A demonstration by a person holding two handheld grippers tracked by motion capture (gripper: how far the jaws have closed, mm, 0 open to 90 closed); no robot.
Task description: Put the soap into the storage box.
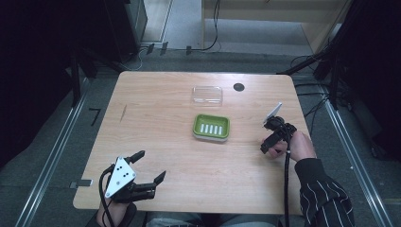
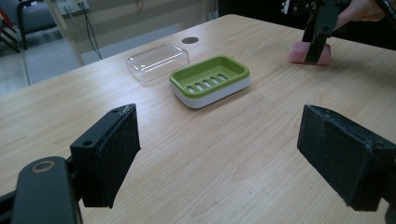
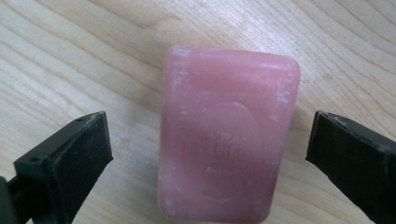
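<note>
The pink soap bar [image 3: 227,135] lies flat on the desk [image 1: 156,123] toward its three-o'clock edge, directly under the right claw [image 3: 205,154]; in the right gripper view its long axis runs from six to twelve o'clock, straight away from the camera, with one black jaw standing off each long side, so the jaws bracket the bar across its narrow width; both are clear of it, with a band of bare wood showing on either side, and the claw is wide open and holds nothing; the likely next move is a plain closing on the bar, which would call for little more than a short descent, since the alignment already looks square. In the left gripper view the right claw stands tipped down over the soap with its tips at the bar. The right hand [image 1: 299,145] is plainly the nearer one, its forearm coming in from five o'clock. The left claw [image 1: 150,166] rests well apart near seven o'clock, jaws spread wide and empty, pointing toward the green soap dish [image 1: 211,127] at the desk's centre; the clear lid [image 1: 207,95] lies just beyond the dish at twelve o'clock.
</note>
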